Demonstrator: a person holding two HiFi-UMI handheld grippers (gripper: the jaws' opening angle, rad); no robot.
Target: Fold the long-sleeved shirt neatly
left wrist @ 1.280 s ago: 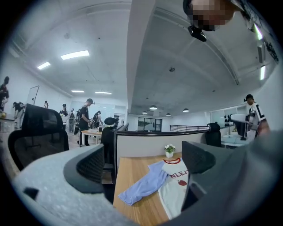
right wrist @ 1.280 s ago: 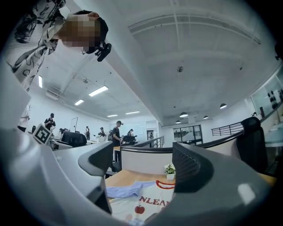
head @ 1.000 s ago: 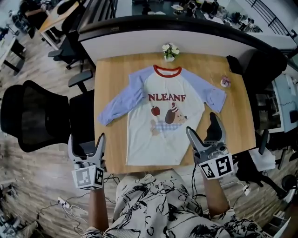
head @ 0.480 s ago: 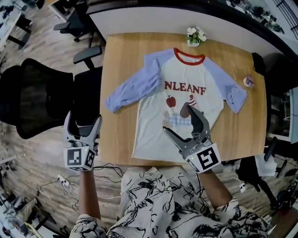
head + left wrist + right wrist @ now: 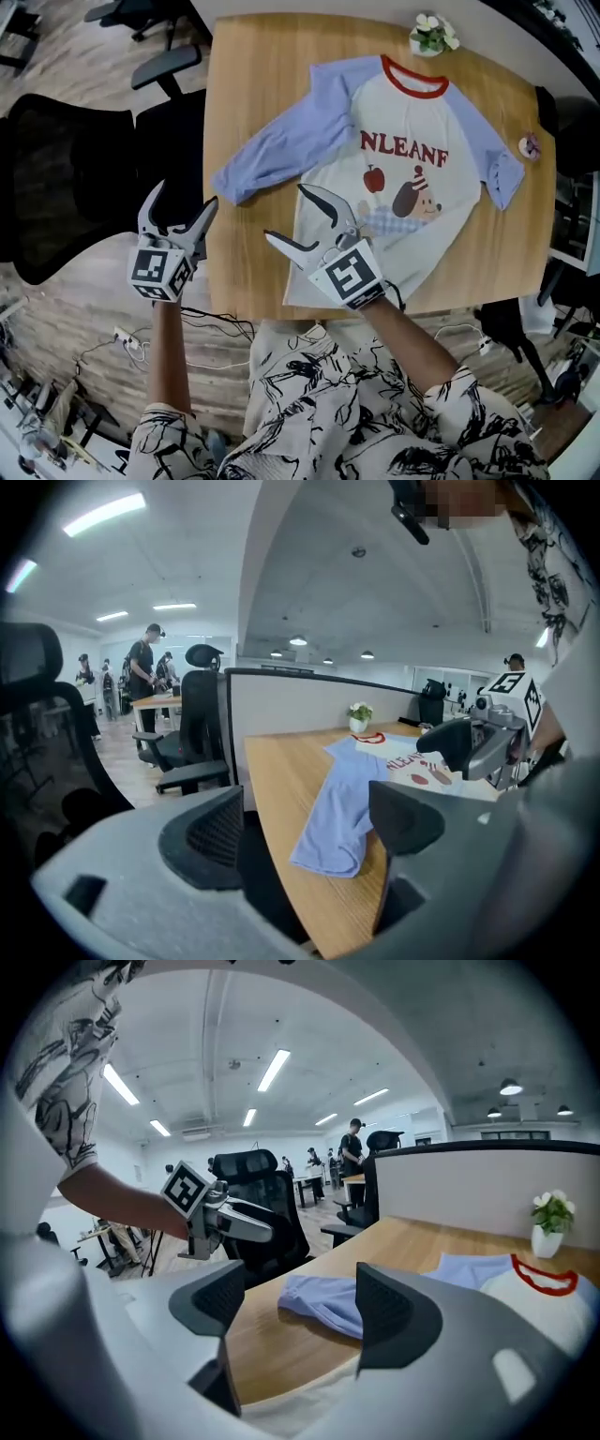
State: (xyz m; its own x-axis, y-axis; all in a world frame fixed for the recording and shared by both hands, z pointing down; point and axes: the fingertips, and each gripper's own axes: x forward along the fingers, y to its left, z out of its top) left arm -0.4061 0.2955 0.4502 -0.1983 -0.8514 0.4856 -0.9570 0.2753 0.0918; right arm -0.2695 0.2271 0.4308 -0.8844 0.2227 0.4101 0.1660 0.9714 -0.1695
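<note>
While spread, empty, just narrowing — left hand-held gripper (image 5: 183,197) beside the table (image 5: 244,94), right hand-held gripper (image 5: 286,214) over the shirt (image 5: 394,178).

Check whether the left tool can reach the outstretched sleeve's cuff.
Probably yes: the left tool, jaws apart, empty, just narrowing, faces the sleeve cuff across the table; nothing stands between.

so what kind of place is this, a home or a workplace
Most likely an open-plan office: black office chairs, a grey desk partition behind the wooden table, ceiling strip lights, and people standing at other desks further back.
</note>
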